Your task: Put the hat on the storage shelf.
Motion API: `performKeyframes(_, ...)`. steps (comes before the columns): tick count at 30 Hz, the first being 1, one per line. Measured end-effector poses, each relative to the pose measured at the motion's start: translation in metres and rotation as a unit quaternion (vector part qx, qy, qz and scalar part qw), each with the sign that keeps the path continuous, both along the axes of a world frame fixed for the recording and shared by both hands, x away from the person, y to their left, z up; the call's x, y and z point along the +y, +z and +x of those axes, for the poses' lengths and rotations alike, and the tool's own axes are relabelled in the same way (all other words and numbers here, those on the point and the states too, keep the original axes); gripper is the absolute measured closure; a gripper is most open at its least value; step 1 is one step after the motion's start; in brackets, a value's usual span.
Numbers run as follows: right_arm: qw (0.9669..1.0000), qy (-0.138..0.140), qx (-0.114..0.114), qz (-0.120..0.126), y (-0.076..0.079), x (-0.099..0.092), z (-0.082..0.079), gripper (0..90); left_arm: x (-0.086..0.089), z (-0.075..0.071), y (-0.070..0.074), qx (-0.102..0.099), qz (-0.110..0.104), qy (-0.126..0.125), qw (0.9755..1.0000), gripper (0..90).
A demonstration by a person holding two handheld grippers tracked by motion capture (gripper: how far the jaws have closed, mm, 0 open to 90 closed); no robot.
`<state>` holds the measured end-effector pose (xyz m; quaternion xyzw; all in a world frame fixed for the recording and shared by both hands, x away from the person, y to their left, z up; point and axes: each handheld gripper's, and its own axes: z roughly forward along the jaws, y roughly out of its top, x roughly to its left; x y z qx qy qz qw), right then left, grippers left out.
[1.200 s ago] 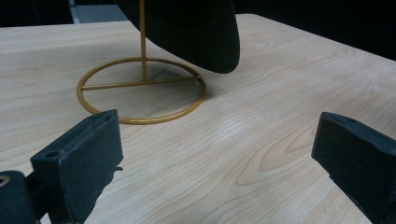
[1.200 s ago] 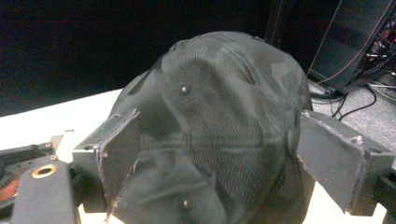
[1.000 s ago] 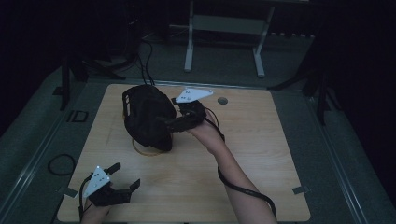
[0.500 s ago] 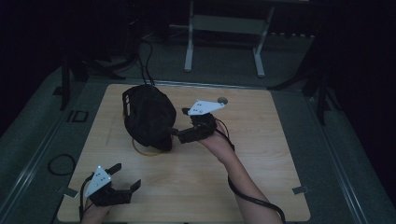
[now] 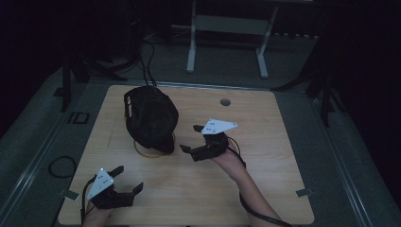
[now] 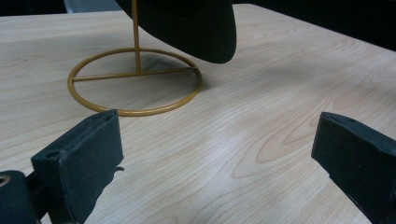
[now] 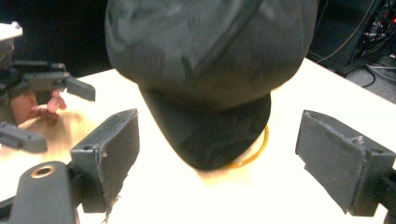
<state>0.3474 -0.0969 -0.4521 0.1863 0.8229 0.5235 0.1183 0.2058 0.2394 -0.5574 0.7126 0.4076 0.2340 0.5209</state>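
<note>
The left hand-held gripper (image 5: 124, 185) sits unmoved near the worktop's (image 5: 265, 189) near-left corner, jaws wide apart and empty, well short of the black cap (image 5: 150, 117). The cap rests on its gold wire stand (image 6: 134, 83), toward the worktop's back-left part. The right hand-held gripper (image 5: 191, 139) has drawn back from the cap and now hangs just to its right, jaws spread and holding nothing, so the cap looks placed and released. Right of the cap the worktop lies bare to its far edge, giving plenty of room to withdraw.
</note>
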Motion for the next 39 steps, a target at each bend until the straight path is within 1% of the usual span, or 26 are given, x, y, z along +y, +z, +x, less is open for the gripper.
performKeyframes(3,1.0,0.001,0.001,-0.008,-0.009,-0.005,-0.004,13.5,0.0,0.0,0.0,0.002,0.002,0.0,1.0,2.4)
performKeyframes(8,1.0,-0.009,0.003,-0.003,-0.026,-0.016,-0.009,13.7,-0.001,0.0,0.0,0.002,0.005,0.0,1.0,2.4)
performKeyframes(10,0.9999,-0.012,0.006,-0.002,-0.033,-0.02,-0.012,13.7,-0.001,0.001,0.0,0.003,0.005,0.0,1.0,2.4)
performKeyframes(14,0.9999,-0.006,0.014,-0.007,-0.047,-0.03,-0.017,13.8,-0.001,0.001,-0.001,0.003,0.006,0.0,1.0,2.4)
performKeyframes(17,0.9998,-0.008,0.019,-0.006,-0.055,-0.037,-0.022,13.9,-0.002,0.001,-0.001,0.004,0.007,0.0,1.0,2.4)
performKeyframes(19,0.9997,-0.008,0.022,-0.004,-0.057,-0.04,-0.024,13.9,-0.002,0.001,-0.001,0.005,0.008,-0.001,1.0,2.4)
performKeyframes(20,0.9997,-0.006,0.022,-0.005,-0.061,-0.045,-0.028,14.0,-0.002,0.001,-0.001,0.004,0.007,0.0,1.0,2.4)
performKeyframes(24,0.9995,0.0,0.03,-0.01,-0.068,-0.054,-0.036,14.0,-0.002,0.001,-0.001,0.006,0.007,0.001,1.0,2.4)
performKeyframes(26,0.9994,-0.005,0.032,-0.01,-0.071,-0.059,-0.04,14.1,-0.002,0.001,-0.001,0.005,0.006,0.001,1.0,2.4)
performKeyframes(28,0.9993,-0.007,0.033,-0.016,-0.076,-0.064,-0.044,14.1,-0.002,0.001,-0.001,0.006,0.006,0.001,1.0,2.4)
performKeyframes(30,0.999,-0.007,0.041,-0.016,-0.08,-0.069,-0.047,14.2,-0.002,0.001,0.0,0.005,0.006,0.002,1.0,2.4)
performKeyframes(32,0.9988,-0.009,0.044,-0.018,-0.083,-0.074,-0.051,14.1,-0.002,0.001,0.0,0.004,0.005,0.002,1.0,2.4)
performKeyframes(34,0.9987,-0.012,0.042,-0.024,-0.086,-0.079,-0.055,14.2,-0.002,0.001,0.0,0.005,0.002,0.003,1.0,2.4)
performKeyframes(39,0.9985,-0.023,0.044,-0.024,-0.089,-0.095,-0.062,14.4,-0.002,0.0,0.0,0.005,0.007,0.002,1.0,2.4)
